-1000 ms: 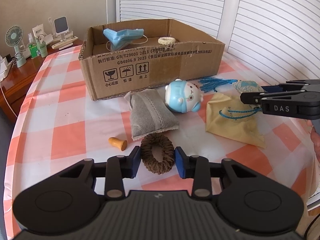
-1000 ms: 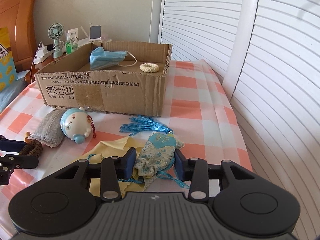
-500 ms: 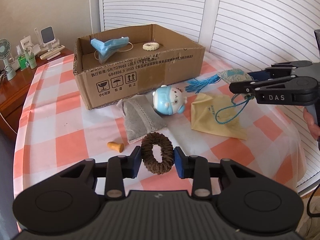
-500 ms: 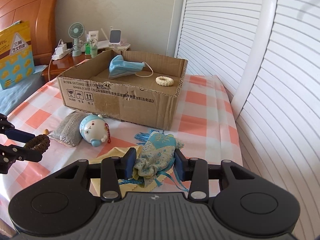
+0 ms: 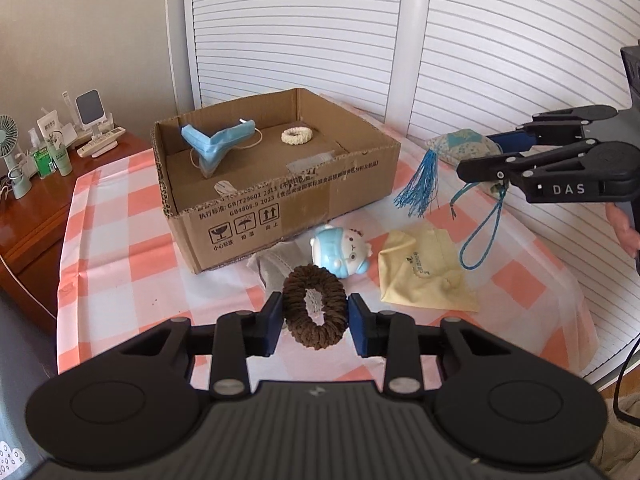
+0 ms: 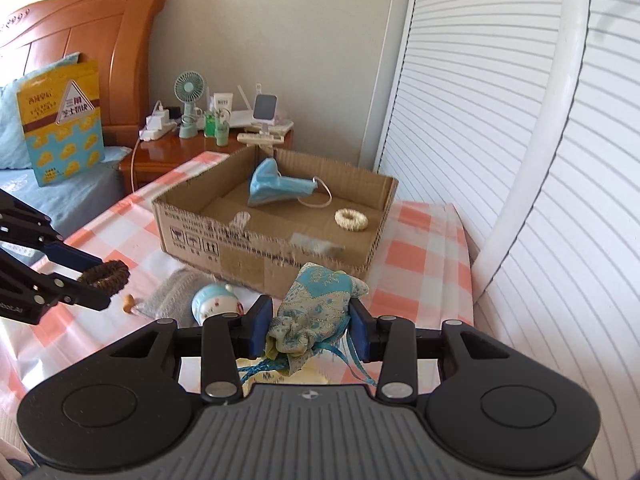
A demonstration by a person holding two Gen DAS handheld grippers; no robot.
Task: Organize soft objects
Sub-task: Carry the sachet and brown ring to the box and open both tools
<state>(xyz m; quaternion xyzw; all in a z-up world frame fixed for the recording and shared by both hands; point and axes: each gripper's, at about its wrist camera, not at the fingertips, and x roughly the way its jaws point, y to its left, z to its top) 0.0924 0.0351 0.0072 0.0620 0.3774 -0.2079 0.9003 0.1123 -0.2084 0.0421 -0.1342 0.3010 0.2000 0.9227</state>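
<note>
Carry step – the left hand-held gripper [image 5: 314, 322] pinches a brown knitted hair scrunchie [image 5: 315, 306], the right hand-held gripper [image 6: 308, 330] a blue-green brocade sachet [image 6: 316, 308], both above the desk [image 5: 120, 236] – next, drop them into the open cardboard box [image 5: 280, 188]

Table under orange-and-white checked cloth [image 5: 120, 216] — on it: open cardboard box [image 5: 288, 208], grey pouch [image 5: 276, 264] against box front, blue-white round toy [image 5: 340, 250] beside it, yellow cloth bag [image 5: 424, 276] further right.
</note>
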